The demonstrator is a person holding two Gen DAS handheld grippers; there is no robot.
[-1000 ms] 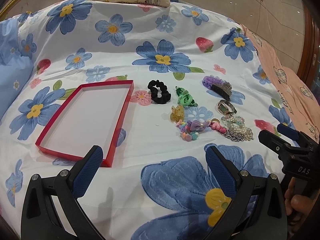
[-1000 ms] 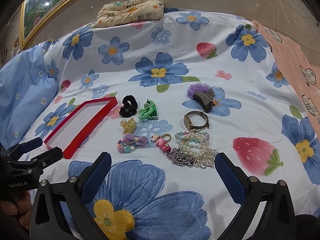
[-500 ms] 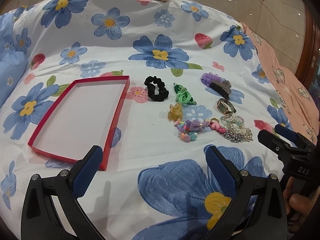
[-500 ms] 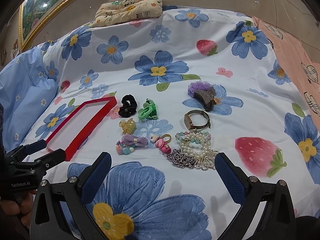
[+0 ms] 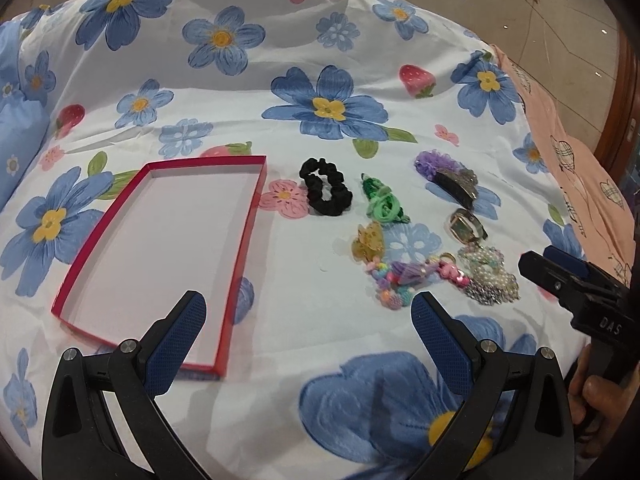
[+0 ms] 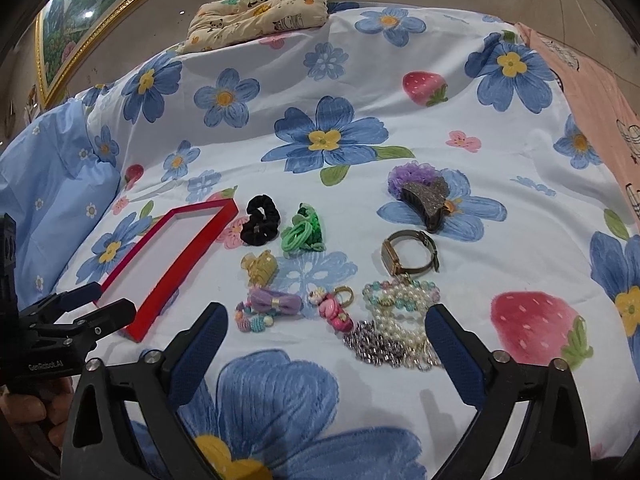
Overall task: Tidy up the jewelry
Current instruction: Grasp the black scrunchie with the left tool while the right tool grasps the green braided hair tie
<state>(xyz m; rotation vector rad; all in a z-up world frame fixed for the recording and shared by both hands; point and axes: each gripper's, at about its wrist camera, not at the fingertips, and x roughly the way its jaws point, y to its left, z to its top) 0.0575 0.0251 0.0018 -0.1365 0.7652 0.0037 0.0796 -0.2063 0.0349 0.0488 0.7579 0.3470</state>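
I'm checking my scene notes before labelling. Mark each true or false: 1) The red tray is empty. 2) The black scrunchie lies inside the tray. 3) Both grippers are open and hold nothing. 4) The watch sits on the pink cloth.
1) True: the red tray holds nothing.
2) False: the black scrunchie lies on the floral sheet beside the tray.
3) True: left gripper and right gripper are open and hold nothing.
4) False: the watch lies on the floral sheet.

We are seeing bare bedspread (image 6: 280,392) lying open between the grippers and the trinkets. The red tray (image 5: 240,248) is sitting apart on the left, with a clear lane beside the black scrunchie (image 5: 326,192). The pearl bracelets (image 6: 400,312) and chain (image 6: 372,346) are crowding together.
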